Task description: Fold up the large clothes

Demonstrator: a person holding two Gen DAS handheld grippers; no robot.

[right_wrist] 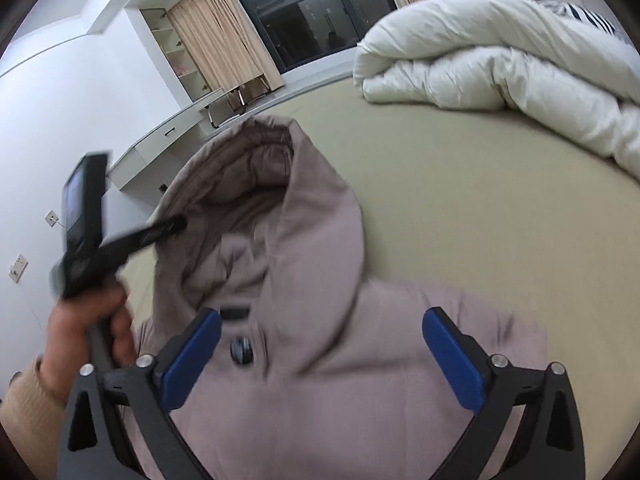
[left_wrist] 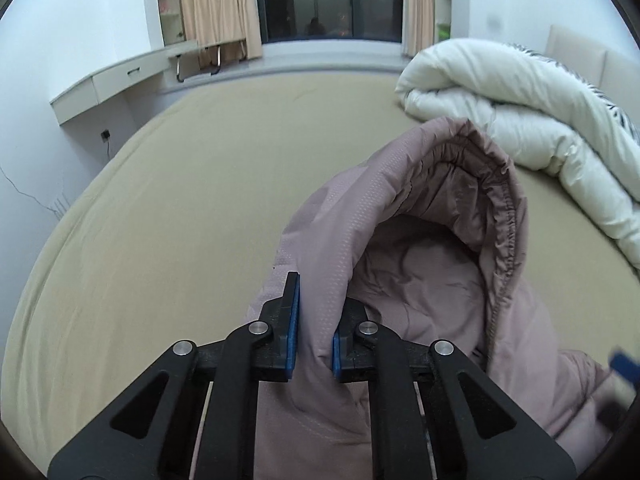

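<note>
Meanwhile, a hooded jacket on the bed

Meanwhile, the left gripper (left_wrist: 314, 320) is pinching a fold of the mauve padded jacket (left_wrist: 400, 280), its blue pads pressing the hood's edge. The right gripper (right_wrist: 320, 360) is hanging above the jacket's chest with jaws wide, gripping nothing. The jacket is lying on the tan bed sheet (left_wrist: 180, 200). A rolled white duvet (left_wrist: 500, 120) is sitting just beyond the hood. No readable writing is showing anywhere.

The jacket (right_wrist: 304, 280) runs off the bottom edge below the right gripper's fingers (right_wrist: 188, 360); the button (right_wrist: 241, 351) between them is blurred.
</note>
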